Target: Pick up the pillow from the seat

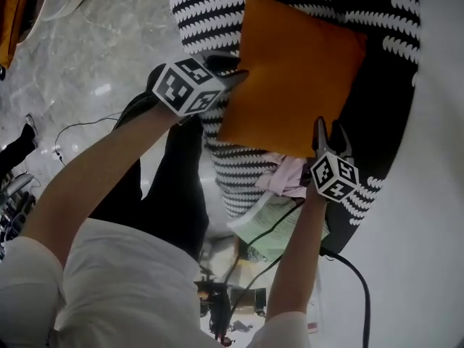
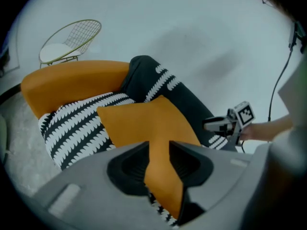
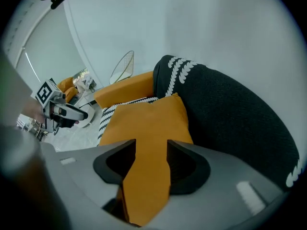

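**Item: pillow (image 1: 293, 71).** Orange, square, soft. It lies on the seat and leans back against the black backrest (image 1: 391, 85). It sits between the two grippers, with one edge in the mouth of each.

**Left gripper (image 2: 158, 152).** Jaws part-way apart, astride the pillow's edge. Orange fabric fills the gap and runs back into the throat. No firm pinch shows. The rest of the pillow spreads ahead of the jaws.

**Right gripper (image 3: 151, 150).** Jaws likewise apart, with a corner of the pillow between them. The fabric reaches both inner faces, but no squeeze is evident. The backrest rises just beyond and to one side of the jaws.

**Seat (image 1: 217, 13).** Black-and-white patterned cushion of an armchair, directly under the pillow and under both grippers. An orange armrest (image 2: 72, 78) lies ahead of the left gripper, past the pillow.

**Surroundings.** A wire chair (image 2: 72, 37) stands well beyond the left gripper. Pink cloth (image 1: 286, 176) and a pale green sheet (image 1: 272, 220) lie just behind the right gripper. A black cable (image 1: 359, 281) trails back from that gripper.

**Step in hand (judged).** The grasp: both grippers are placed, and the pillow is not yet lifted.

**Next move (judged).** Both grippers need to close firmly on the fabric, then rise together and level so the pillow does not slip from either one.
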